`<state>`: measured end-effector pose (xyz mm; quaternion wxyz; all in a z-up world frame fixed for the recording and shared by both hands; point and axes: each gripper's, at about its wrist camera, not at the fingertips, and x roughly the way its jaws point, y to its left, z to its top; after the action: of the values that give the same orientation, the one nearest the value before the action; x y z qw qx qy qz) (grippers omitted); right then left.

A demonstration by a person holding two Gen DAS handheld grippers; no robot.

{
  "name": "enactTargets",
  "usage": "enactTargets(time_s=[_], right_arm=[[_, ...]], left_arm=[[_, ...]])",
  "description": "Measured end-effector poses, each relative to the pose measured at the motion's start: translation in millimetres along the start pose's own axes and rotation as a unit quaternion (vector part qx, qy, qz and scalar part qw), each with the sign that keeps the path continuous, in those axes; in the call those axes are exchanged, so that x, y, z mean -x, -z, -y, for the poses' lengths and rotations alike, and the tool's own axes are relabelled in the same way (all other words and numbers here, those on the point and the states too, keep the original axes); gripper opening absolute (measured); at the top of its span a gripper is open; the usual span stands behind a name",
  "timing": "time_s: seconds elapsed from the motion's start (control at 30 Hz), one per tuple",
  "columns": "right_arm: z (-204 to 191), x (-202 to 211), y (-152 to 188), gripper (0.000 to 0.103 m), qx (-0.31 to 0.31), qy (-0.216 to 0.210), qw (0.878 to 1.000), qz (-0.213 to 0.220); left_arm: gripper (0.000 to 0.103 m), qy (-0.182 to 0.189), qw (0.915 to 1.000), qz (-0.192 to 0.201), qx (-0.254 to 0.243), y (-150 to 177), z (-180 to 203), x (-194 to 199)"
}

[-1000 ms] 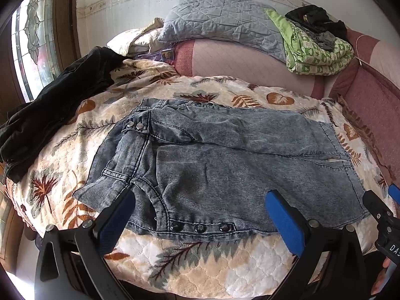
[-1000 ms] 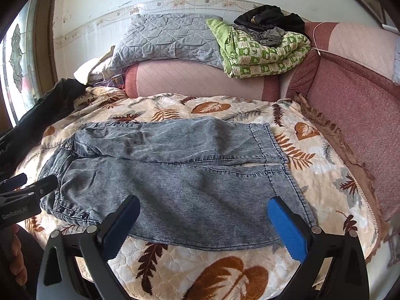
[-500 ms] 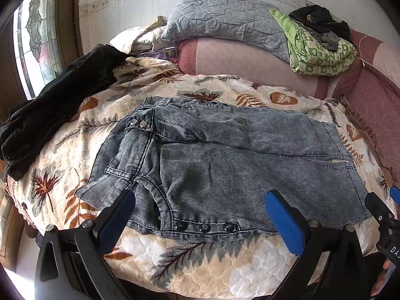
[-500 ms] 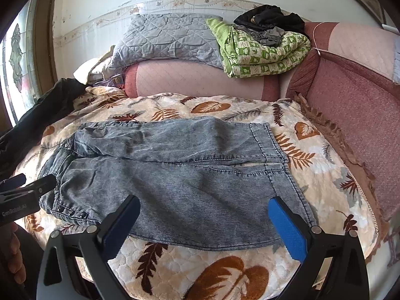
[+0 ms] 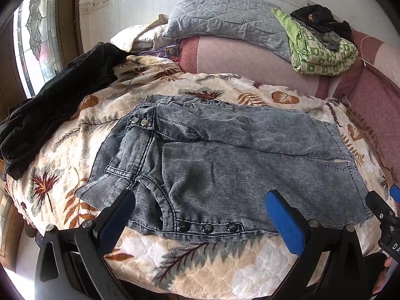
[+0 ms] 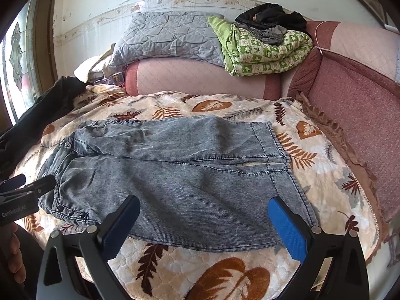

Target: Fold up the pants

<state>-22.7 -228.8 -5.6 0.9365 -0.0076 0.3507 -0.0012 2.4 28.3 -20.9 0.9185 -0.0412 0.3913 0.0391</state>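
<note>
Grey acid-wash denim pants (image 5: 225, 165) lie flat on the leaf-patterned blanket (image 5: 200, 265), waist to the left, leg hems to the right; they also show in the right wrist view (image 6: 175, 175). The two legs lie side by side. My left gripper (image 5: 200, 217) is open and empty, hovering over the near waist edge with its snap buttons (image 5: 208, 228). My right gripper (image 6: 203, 221) is open and empty, hovering over the near leg's lower edge. Each gripper's tip shows at the edge of the other's view.
A black jacket (image 5: 57, 97) lies on the blanket's left side. Grey quilt (image 6: 170, 37), green patterned quilt (image 6: 262, 50) and dark clothes (image 6: 270, 17) pile on the pink sofa back. The sofa arm (image 6: 355, 115) rises on the right. A window (image 5: 35, 37) is at left.
The left gripper has shifted slightly, so the pants sit a bit higher and further right in its view. The right gripper's view is almost unchanged. Both stay open.
</note>
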Motion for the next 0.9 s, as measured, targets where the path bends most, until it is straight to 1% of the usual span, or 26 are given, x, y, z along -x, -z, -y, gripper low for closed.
enactTargets(time_s=[0.1,0.17,0.23,0.33,0.43,0.5,0.53,0.63,0.73,0.83,0.9], right_arm=[[0.7,-2.8,-0.7,0.103,0.001,-0.001,1.0,-0.001],[3.5,-6.1,-3.3,0.103,0.0,-0.011,1.0,-0.005],[9.8,-8.9,-9.1,0.103,-0.002,-0.018,1.0,-0.002],[22.7,-19.4,-18.9,0.103,-0.018,-0.019,1.0,-0.007],[32.0,-29.6,-21.5,0.103,-0.04,-0.029,0.999,-0.014],[32.5,-35.4,-20.9,0.103,-0.036,-0.029,0.999,-0.017],[32.9,-38.9,-21.4,0.103,-0.032,-0.027,0.999,-0.021],[42.1,-48.4,-28.1,0.103,-0.038,-0.038,0.998,-0.03],[60.4,-58.5,-44.1,0.103,-0.04,-0.052,0.997,-0.033],[89.6,-80.2,-68.5,0.103,-0.056,-0.067,0.995,-0.046],[113.4,-99.6,-88.3,0.103,-0.079,-0.08,0.992,-0.057]], left_arm=[[0.103,-0.002,1.0,-0.003,-0.005,-3.1,-1.3,-4.0],[0.103,0.001,1.0,-0.002,-0.004,-8.1,-5.3,-7.4],[0.103,0.003,1.0,-0.004,0.003,-15.1,-11.5,-12.8],[0.103,-0.005,0.9999,-0.006,0.01,-24.3,-16.6,-21.8],[0.103,-0.016,0.9998,-0.009,0.002,-29.1,-12.8,-29.5],[0.103,-0.021,0.9997,-0.009,-0.01,-30.4,-7.0,-32.8],[0.103,-0.02,0.9997,-0.009,-0.015,-31.2,-4.8,-34.0],[0.103,-0.012,0.9997,-0.005,-0.021,-37.6,-3.5,-37.5],[0.103,-0.011,0.9998,-0.006,-0.017,-54.9,-12.3,-46.2],[0.103,-0.014,0.9998,-0.01,-0.011,-83.4,-30.3,-63.6],[0.103,-0.008,0.9997,-0.024,-0.001,-105.3,-45.9,-80.7]])
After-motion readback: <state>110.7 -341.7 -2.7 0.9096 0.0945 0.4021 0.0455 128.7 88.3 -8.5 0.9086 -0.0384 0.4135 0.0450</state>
